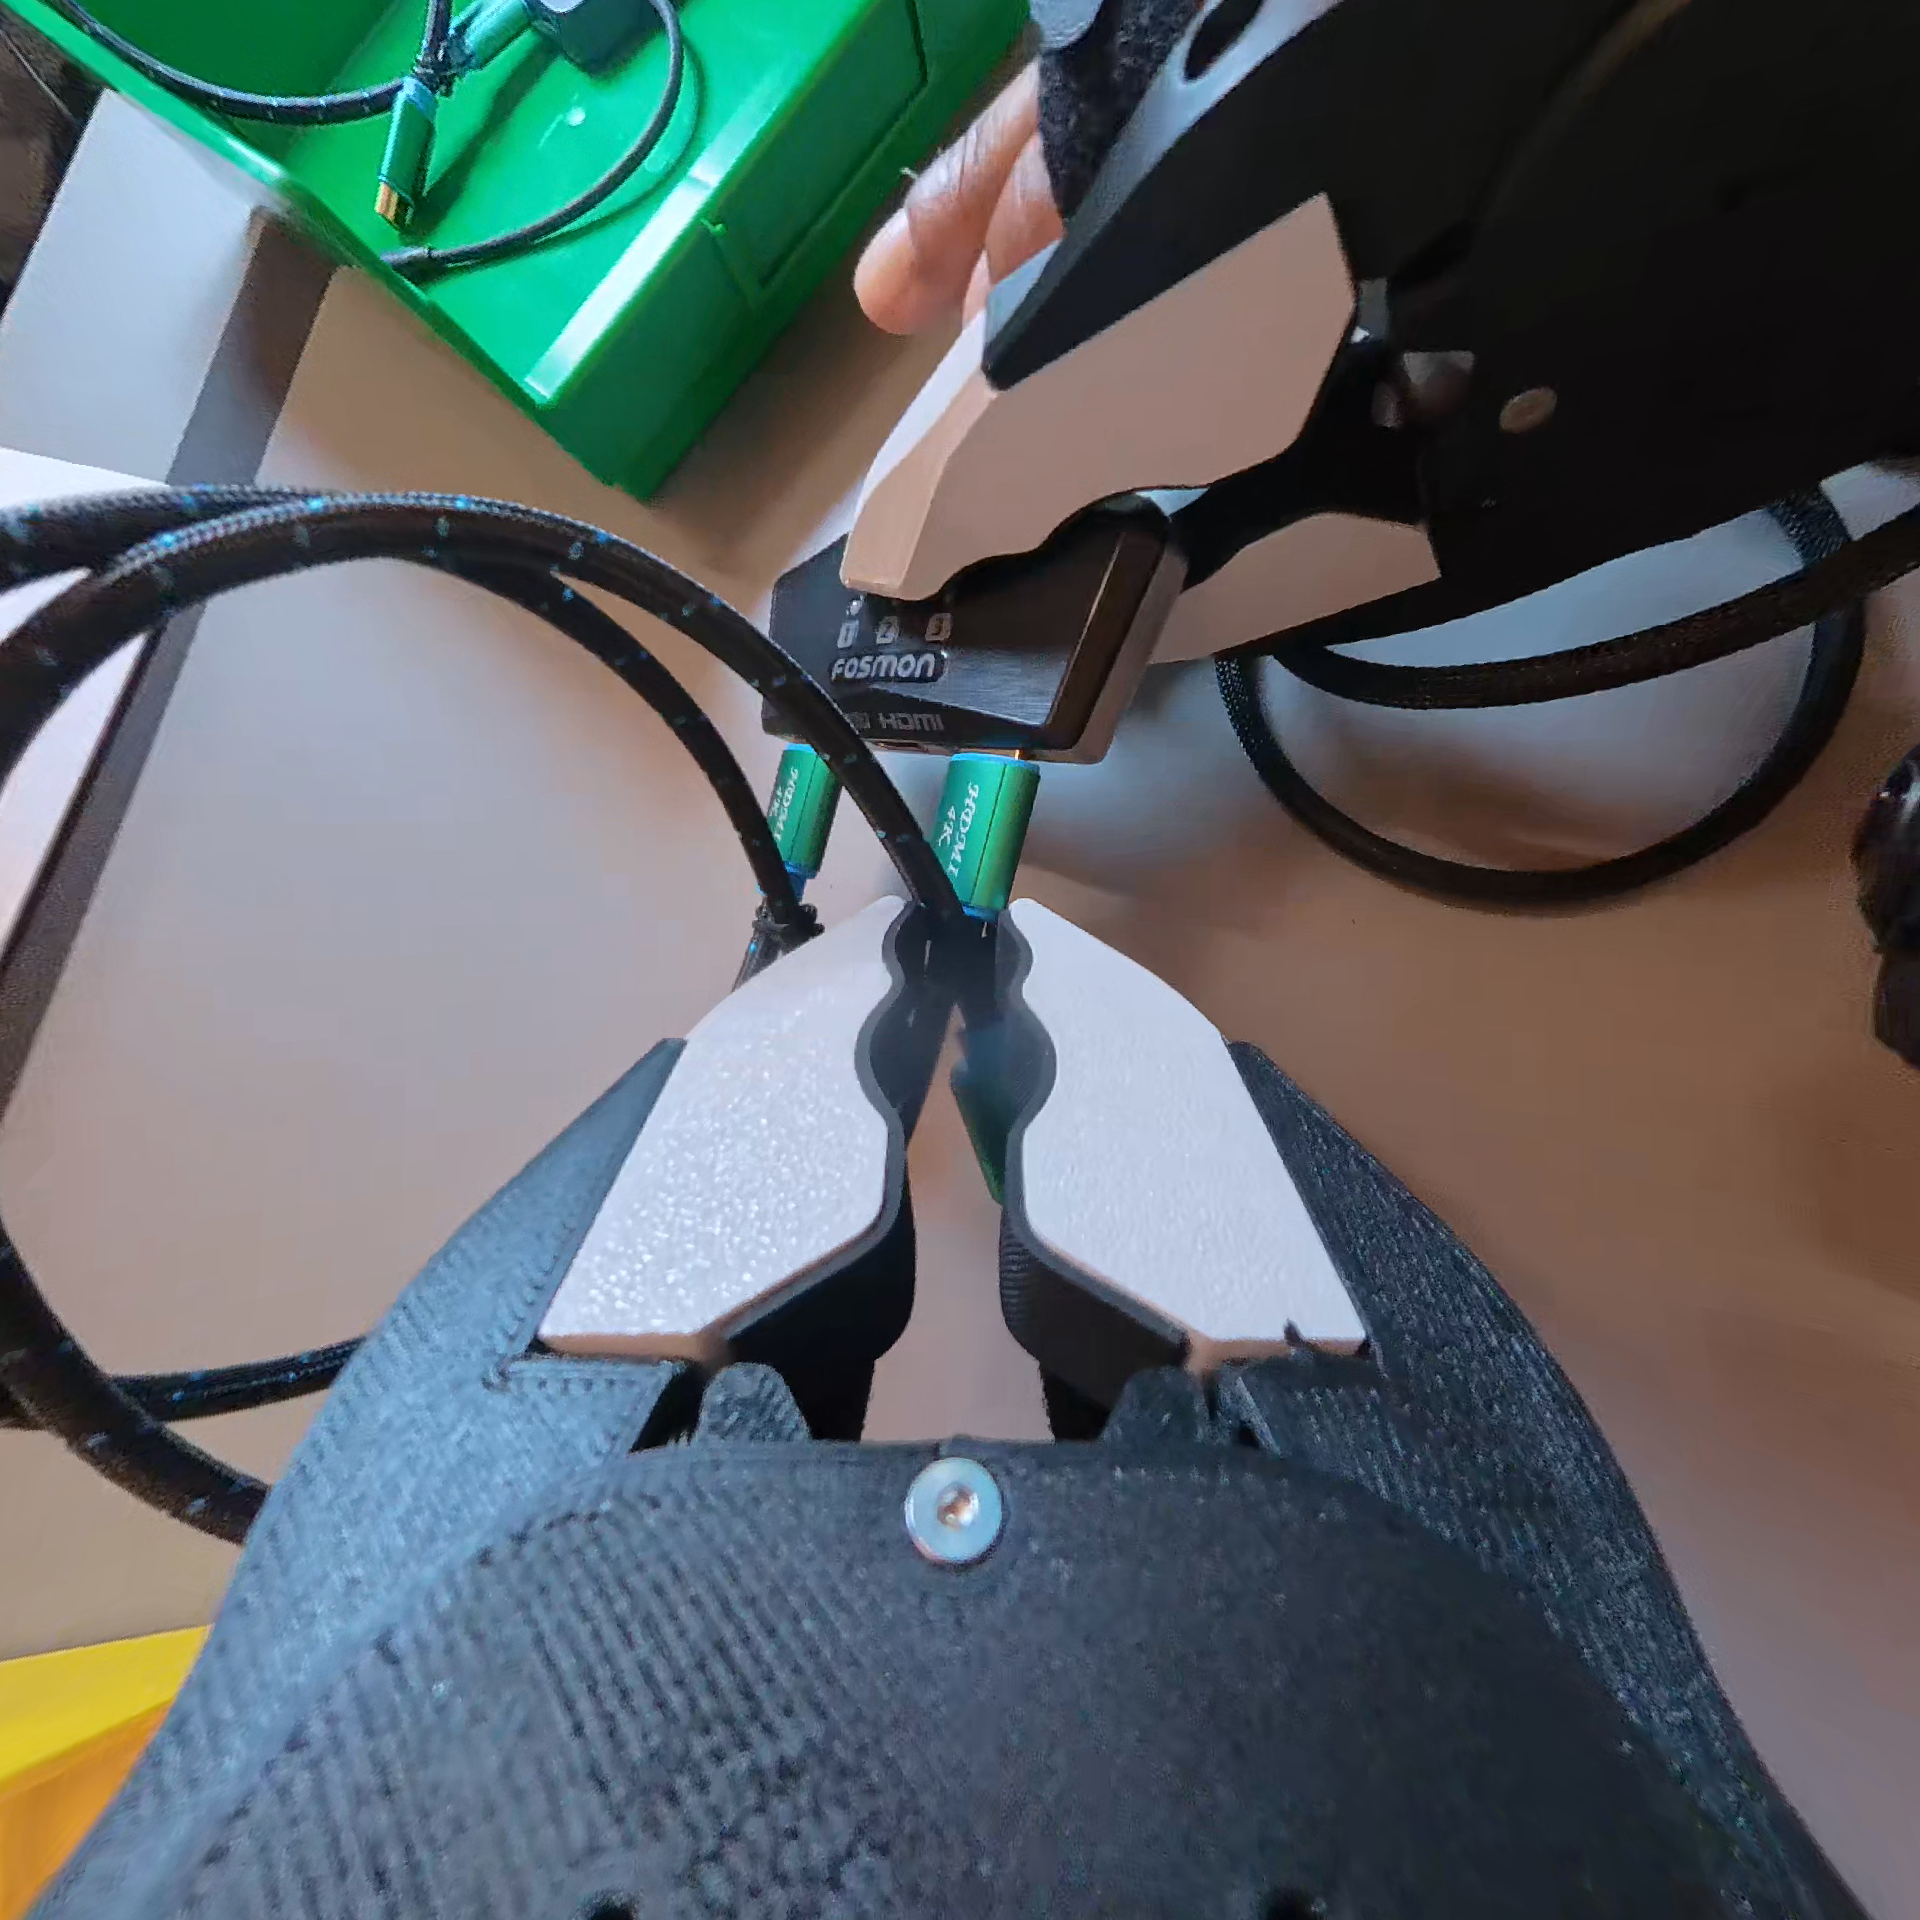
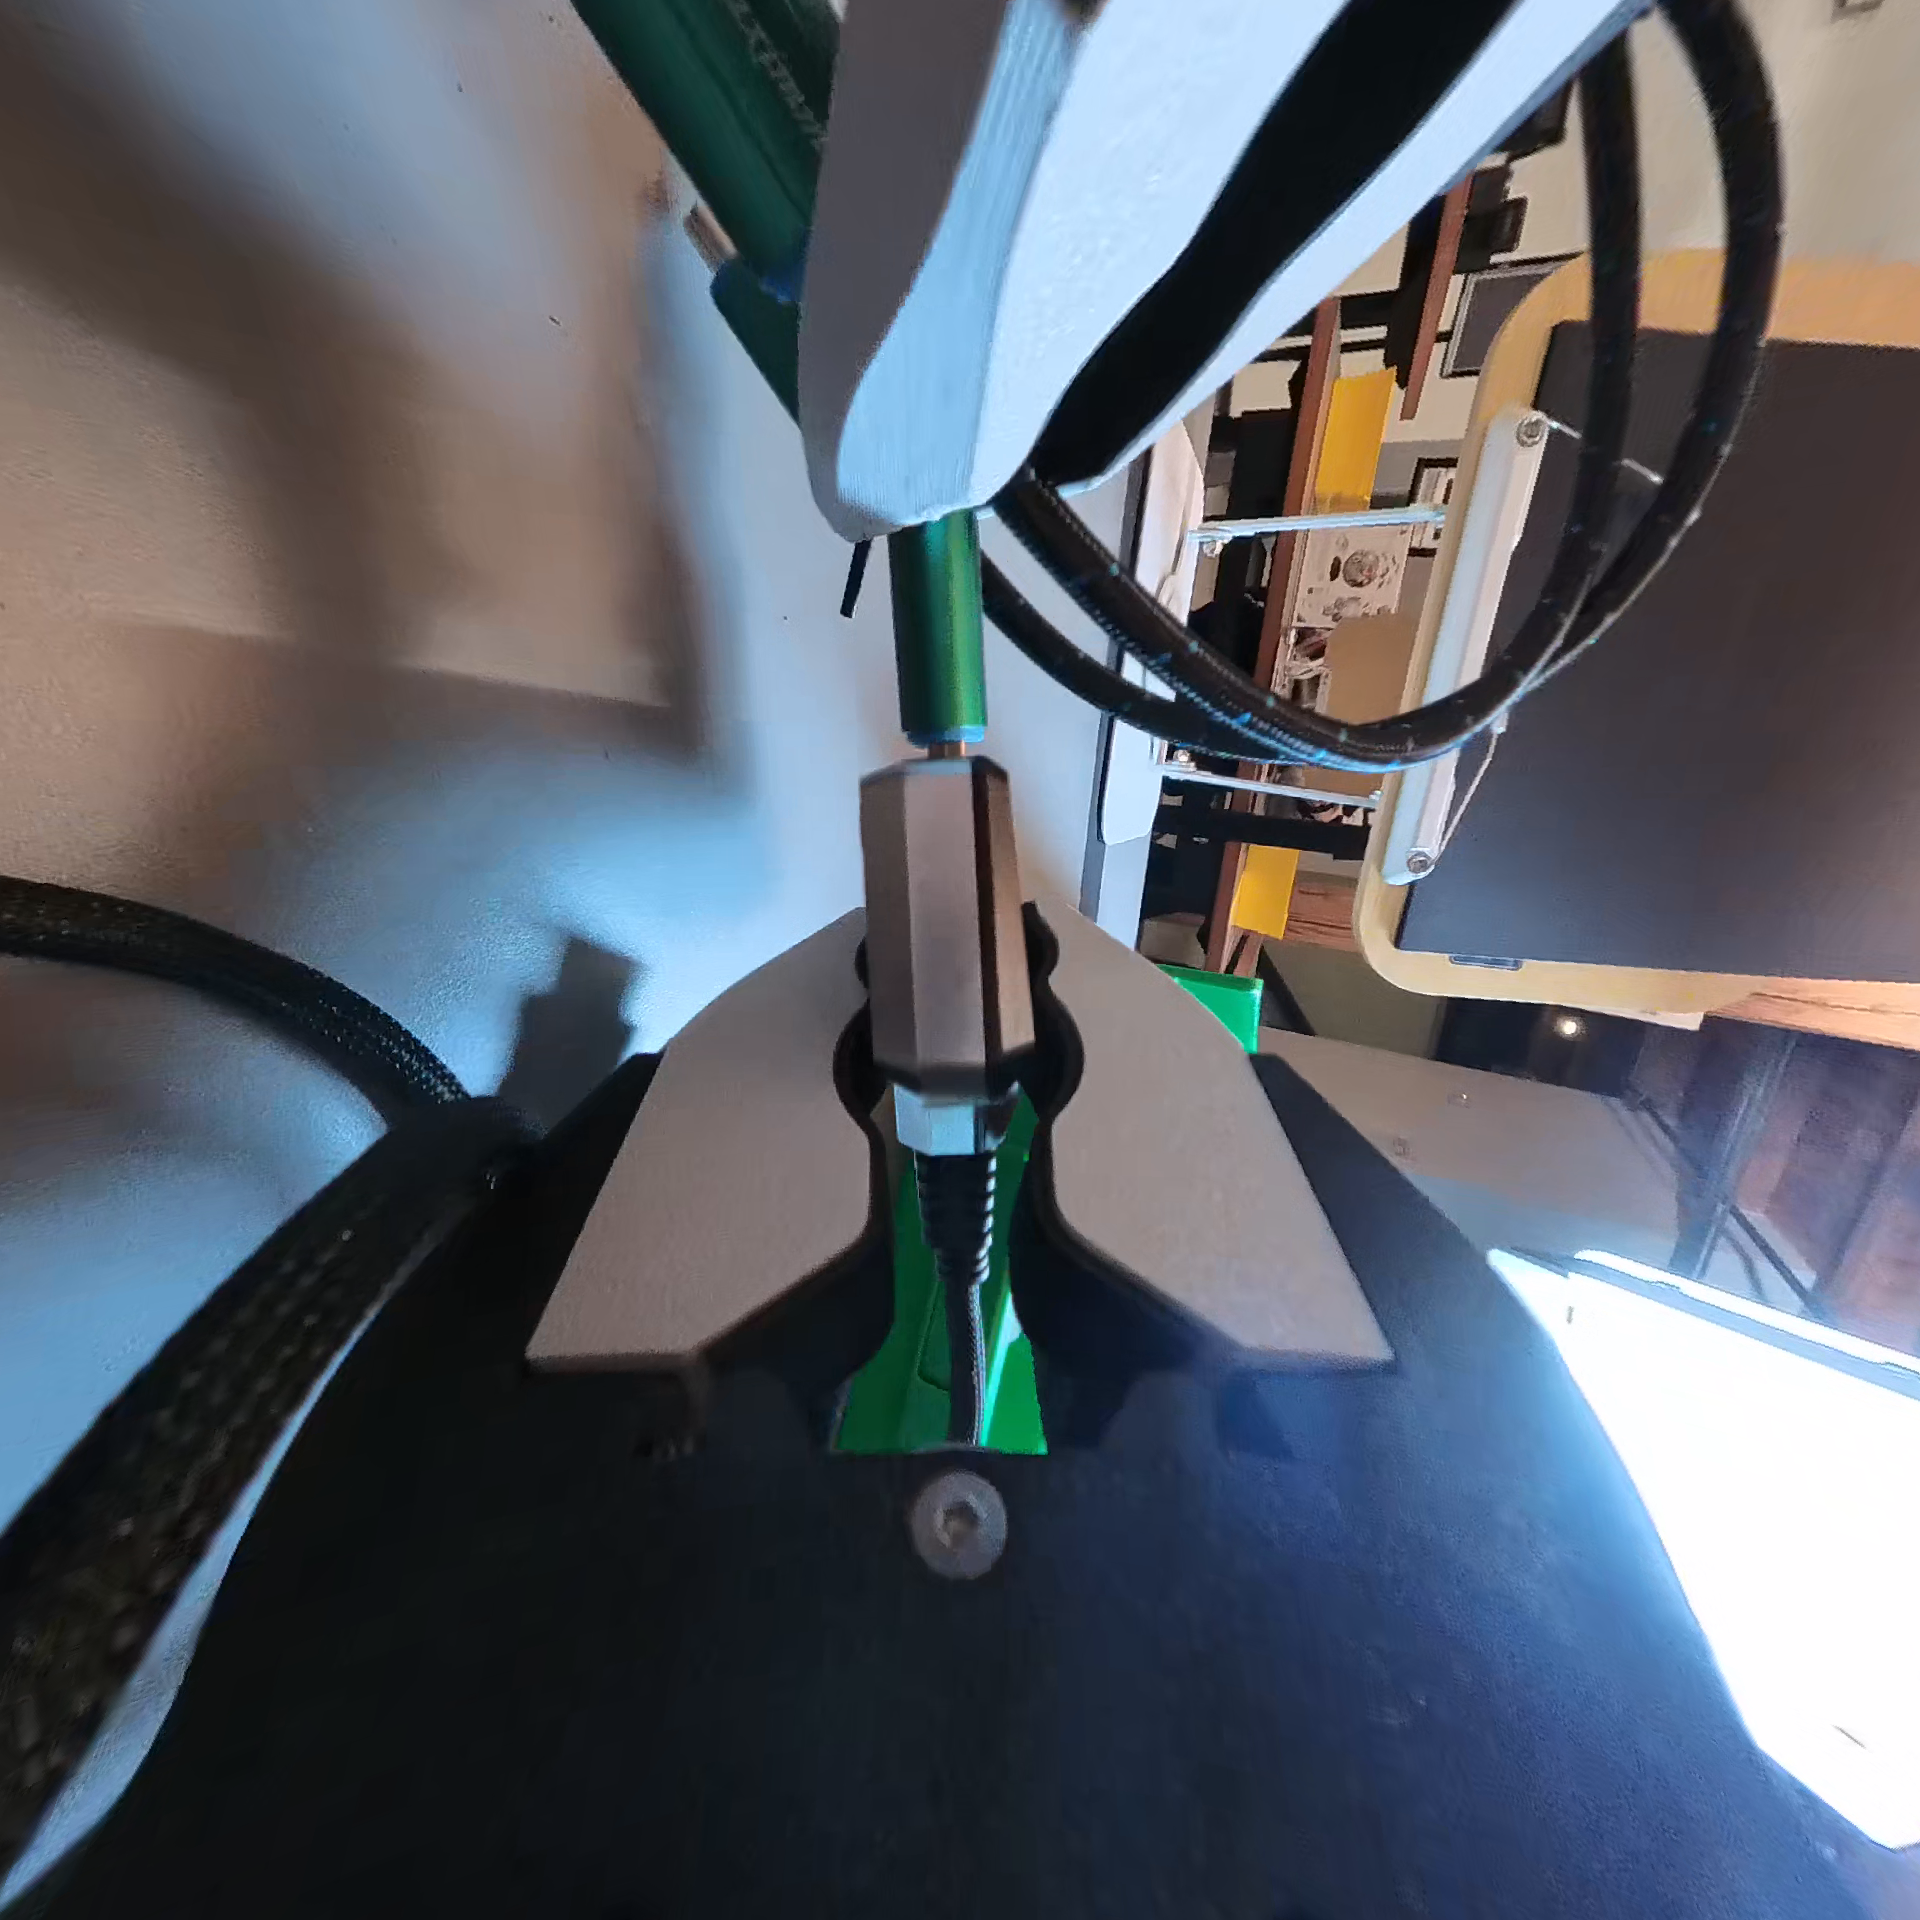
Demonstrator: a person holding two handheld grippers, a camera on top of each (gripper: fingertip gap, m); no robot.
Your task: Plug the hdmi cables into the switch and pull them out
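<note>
The black HDMI switch [image 1: 966, 675] is held off the tan table [image 1: 416, 987] by my right gripper [image 1: 1018, 613], shut on its body; in the right wrist view the switch [image 2: 930, 904] stands edge-on between my right gripper's jaws [image 2: 945, 935]. A green HDMI plug [image 1: 987, 831] sits in the switch's right port with a sliver of gold showing. My left gripper [image 1: 958, 920] is shut on that plug's rear end and cable. A second green plug [image 1: 805, 821] sits in the left port. In the right wrist view the left gripper's white fingers [image 2: 914, 416] cover the top of the plug [image 2: 935, 634].
A green tray [image 1: 644, 312] at the far left holds a third cable with a green plug [image 1: 410, 156]. Black braided cables [image 1: 312, 540] loop over the table on the left, and the switch's own cable [image 1: 1558, 883] curls on the right. A person's hand [image 1: 935, 249] is behind the right gripper. A yellow object [image 1: 73, 1714] sits near left. The gap from one gripper's tips to the other's is roughly 6 centimeters.
</note>
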